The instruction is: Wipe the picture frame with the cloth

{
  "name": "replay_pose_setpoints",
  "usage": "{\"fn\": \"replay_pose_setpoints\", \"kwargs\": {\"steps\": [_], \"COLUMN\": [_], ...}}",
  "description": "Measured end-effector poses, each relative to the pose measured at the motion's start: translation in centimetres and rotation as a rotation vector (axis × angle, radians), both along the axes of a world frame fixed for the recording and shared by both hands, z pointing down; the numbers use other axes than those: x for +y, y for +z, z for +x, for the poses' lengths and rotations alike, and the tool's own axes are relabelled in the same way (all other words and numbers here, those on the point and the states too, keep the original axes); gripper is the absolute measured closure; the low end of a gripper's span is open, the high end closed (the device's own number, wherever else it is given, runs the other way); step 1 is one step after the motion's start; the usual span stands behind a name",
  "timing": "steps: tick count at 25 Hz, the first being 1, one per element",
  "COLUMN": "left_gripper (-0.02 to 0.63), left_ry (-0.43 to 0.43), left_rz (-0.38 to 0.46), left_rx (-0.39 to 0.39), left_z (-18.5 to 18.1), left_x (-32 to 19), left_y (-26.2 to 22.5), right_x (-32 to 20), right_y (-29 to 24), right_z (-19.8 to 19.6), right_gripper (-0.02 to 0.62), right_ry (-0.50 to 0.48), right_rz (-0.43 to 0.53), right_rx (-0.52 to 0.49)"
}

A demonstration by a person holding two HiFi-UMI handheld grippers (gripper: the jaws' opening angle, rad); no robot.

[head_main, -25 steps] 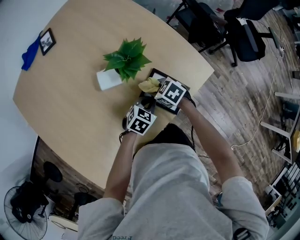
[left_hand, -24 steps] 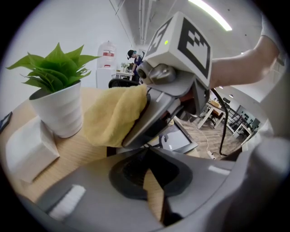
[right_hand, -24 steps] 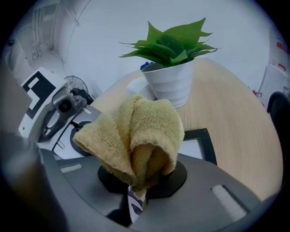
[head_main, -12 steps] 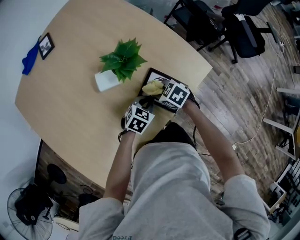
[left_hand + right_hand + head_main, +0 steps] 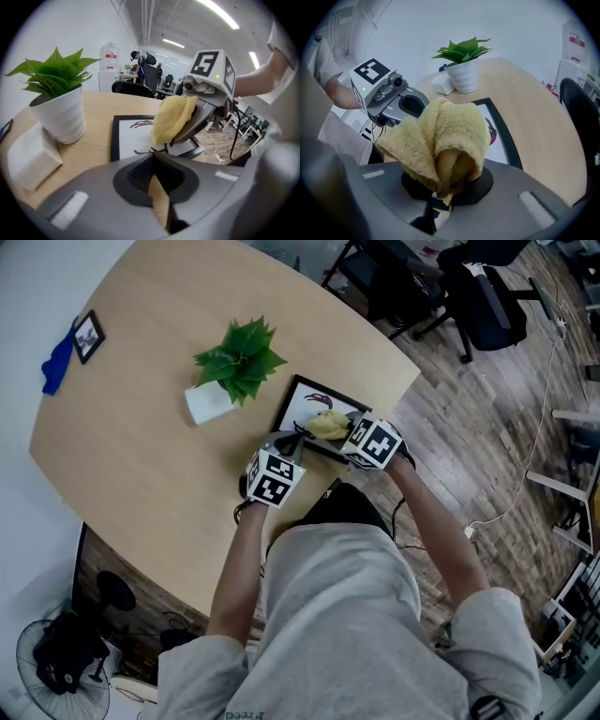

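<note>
Wooden table [image 5: 141,437] with black-rimmed picture frame [image 5: 302,409], crumpled yellow cloth [image 5: 452,136] clamped in right gripper [image 5: 443,201], left gripper [image 5: 153,157] jaws together.

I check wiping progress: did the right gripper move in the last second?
Yes. In the head view the right gripper slid the cloth rightward over the picture frame, away from the pot.

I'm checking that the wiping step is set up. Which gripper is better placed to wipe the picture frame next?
Right. The right gripper is shut on the yellow cloth, held over the picture frame. The left gripper has its fingers together, with no cloth, by the frame's near edge.
</note>
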State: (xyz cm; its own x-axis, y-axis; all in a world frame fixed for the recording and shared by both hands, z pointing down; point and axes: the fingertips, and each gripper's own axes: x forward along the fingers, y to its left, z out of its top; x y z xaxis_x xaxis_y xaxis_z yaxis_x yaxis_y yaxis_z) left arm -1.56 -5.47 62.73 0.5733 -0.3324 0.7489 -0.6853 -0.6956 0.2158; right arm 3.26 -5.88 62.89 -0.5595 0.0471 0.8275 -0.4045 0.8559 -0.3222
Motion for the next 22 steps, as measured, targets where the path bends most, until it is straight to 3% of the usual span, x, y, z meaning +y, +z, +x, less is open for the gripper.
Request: {"fn": "replay_pose_setpoints", "kwargs": {"steps": [7,18,22], "left_gripper": [0.554,0.555,0.555], "left_ry": [-0.003,-0.028,-0.043], "left_rz": [0.004,0.015,0.019], "left_rx": [0.001,0.014,0.021], "left_z": [0.0,0.0,-0.1], "left_x": [0.0,-0.1,-0.1], "left_y": [0.0,-0.1,-0.1], "right_x": [1.4,3.5,3.6], "right_y": [0.0,0.2,0.3], "right_z": [1.4,2.0,1.1], "right_gripper": [0.555,0.555,0.557], "right_ry": [-0.004,0.049,-0.008], "right_rz": [-0.021,-0.173,-0.178], "right_rx": [0.023,0.022,0.041]}}
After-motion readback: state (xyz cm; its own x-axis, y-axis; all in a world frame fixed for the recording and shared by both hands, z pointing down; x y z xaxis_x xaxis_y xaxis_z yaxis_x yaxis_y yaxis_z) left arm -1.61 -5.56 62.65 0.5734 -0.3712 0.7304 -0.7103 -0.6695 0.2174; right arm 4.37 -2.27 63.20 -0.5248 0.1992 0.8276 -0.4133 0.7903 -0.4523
